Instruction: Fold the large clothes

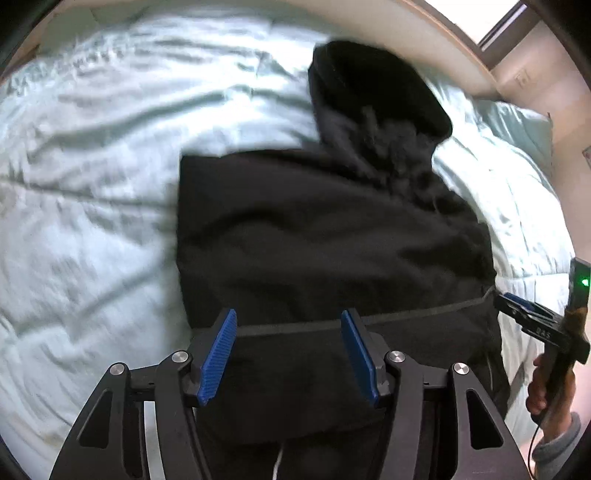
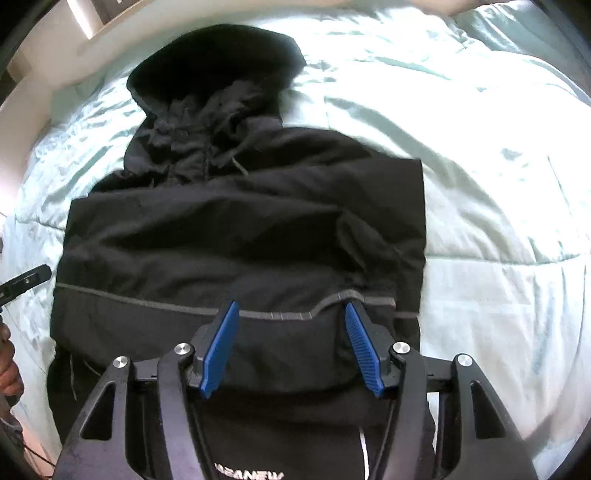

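My left gripper (image 1: 288, 354) points steeply down, its two blue ribbed pads (image 1: 218, 356) standing apart with nothing pinched between them. Under the gap lies the lower part of a black hooded jacket (image 1: 325, 229), and the pads hang above the cloth without pressing on it. My right gripper (image 2: 291, 350) is in the same posture: blue pads (image 2: 360, 349) spread, jaws released, the jacket's cloth showing between them but not clamped. A thin grey seam (image 2: 147, 301) runs across the jacket just past the fingertips of both grippers.

The jacket lies flat on a bed, folded into a rough rectangle, with its sides turned in so the edges run fairly straight. Its hood (image 1: 373, 88) sticks out at the far end, away from me, bunched and dark at the neck. At the near end, below my right gripper, part of a white printed word (image 2: 249, 475) shows on the black cloth; I cannot read it whole.

The bed is covered with a pale mint-green quilt (image 1: 92, 177), wrinkled all over, which surrounds the jacket on every visible side. A pillow (image 1: 517, 122) in the same pale colour sits at the far right in the left view.

In the left view my right gripper appears at the right edge, held by my right hand (image 1: 550, 387), with a grey sleeve (image 1: 557, 448) at the wrist and a small green light (image 1: 584, 282) above it. A window (image 1: 506, 26) shows in the top right corner there.
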A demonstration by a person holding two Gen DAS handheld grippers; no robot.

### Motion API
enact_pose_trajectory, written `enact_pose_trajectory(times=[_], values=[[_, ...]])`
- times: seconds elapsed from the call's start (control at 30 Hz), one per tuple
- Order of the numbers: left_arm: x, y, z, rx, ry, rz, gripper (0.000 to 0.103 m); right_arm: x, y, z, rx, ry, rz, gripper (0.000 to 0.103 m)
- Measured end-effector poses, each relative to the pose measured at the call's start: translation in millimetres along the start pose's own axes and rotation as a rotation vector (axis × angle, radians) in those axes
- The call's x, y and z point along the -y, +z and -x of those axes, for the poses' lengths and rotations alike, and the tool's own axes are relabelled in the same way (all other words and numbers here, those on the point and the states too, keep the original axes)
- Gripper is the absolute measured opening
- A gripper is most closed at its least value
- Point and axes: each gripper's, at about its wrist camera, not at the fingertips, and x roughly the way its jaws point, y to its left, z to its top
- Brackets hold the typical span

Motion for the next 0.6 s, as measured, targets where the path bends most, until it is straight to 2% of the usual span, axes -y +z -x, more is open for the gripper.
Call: enact_pose_trajectory(times=[0.1, 0.23, 0.4, 0.5, 0.6], values=[[-11.0, -14.4, -41.1, -0.105, 0.070, 0.027, 0.060, 4.4, -12.9, -37.6, -0.079, -0.029, -0.009, 0.061], [2.5, -8.7, -32.8, -0.092, 0.115, -0.028, 0.060, -1.3, -10.2, -34.9, -0.100, -0.051, 0.020, 0.061], [15.1, 14.1, 13.9, 0.015, 0.083, -0.090, 0.061, 7.1, 17.7, 1.6, -0.038, 0.030, -0.008, 0.062], [21.5, 45.7, 33.9, 0.087, 0.076, -0.109, 0.061, 9.0, 43.8, 19.3, 0.027, 0.033, -0.022, 0.062], [26.7, 85.7, 36.7, 0.138, 0.030, -0.104, 0.061, 8.6, 74.2, 29.5, 0.089, 0.065, -0.049, 0.062]])
